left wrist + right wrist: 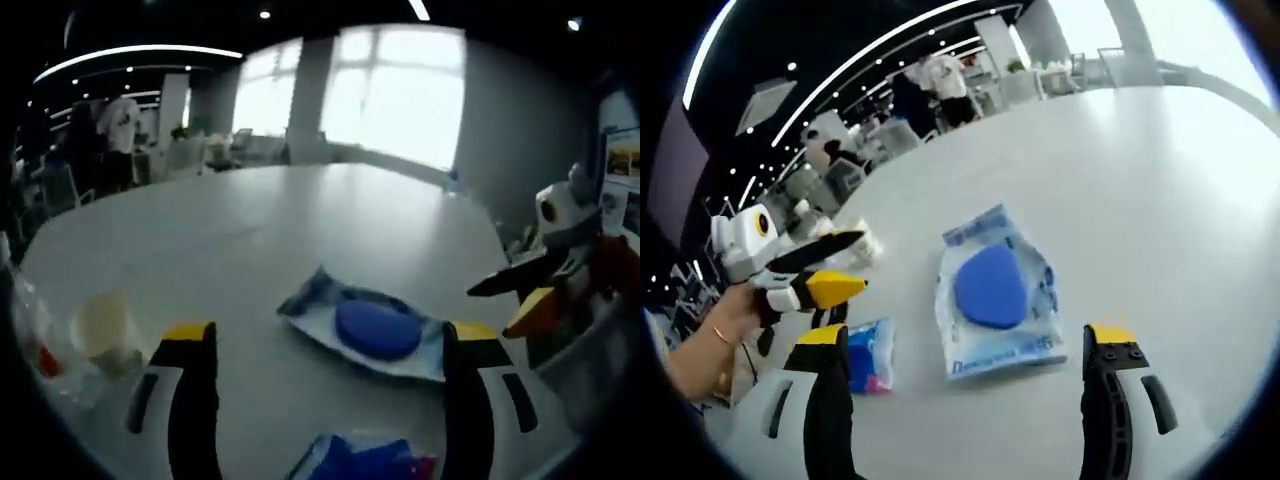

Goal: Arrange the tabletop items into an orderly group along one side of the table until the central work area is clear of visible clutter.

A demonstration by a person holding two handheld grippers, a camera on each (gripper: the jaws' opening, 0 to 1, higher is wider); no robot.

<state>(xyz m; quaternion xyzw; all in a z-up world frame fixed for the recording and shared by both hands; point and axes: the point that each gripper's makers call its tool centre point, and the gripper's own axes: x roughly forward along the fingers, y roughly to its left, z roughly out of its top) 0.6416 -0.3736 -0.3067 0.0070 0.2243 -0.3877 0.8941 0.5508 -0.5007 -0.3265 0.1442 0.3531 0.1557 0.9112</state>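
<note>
Left gripper view: left gripper (333, 345) has its jaws spread wide, nothing btwn them, yellow tips over the white table (250, 230). One clear packet (370, 332) w/ a blue round pad inside lies flat just ahead of the jaws, nearer the right-hand jaw. One small blue-and-pink pack (360, 462) sits at the bottom edge btwn the jaws, partly cut off. At the left edge: one pale cup (103, 325) beside crumpled clear plastic (30, 330) w/ a red spot; contents too blurred to tell. At the right, the other gripper comes in w/ black and yellow tips, jaws a little apart, nothing in them. Table centre beyond the packet is bare; chairs and one standing person (118, 125) in the far background by the windows. Right gripper view: right gripper (971, 345) is also spread wide and holds nothing. The same clear packet (998, 293) lies flat btwn and ahead of the jaws, apart from both. The blue-and-pink pack (870, 355) lies just beside the left-hand jaw, partly behind it. At the left, a hand (730, 310) w/ a wrist band holds the other gripper, tips slightly parted over the table (1160, 190), near a small crumpled white item (862, 245) too blurred to name. Count on table: 1 packet, 1 small pack, 1 cup, 1 plastic wad.
</note>
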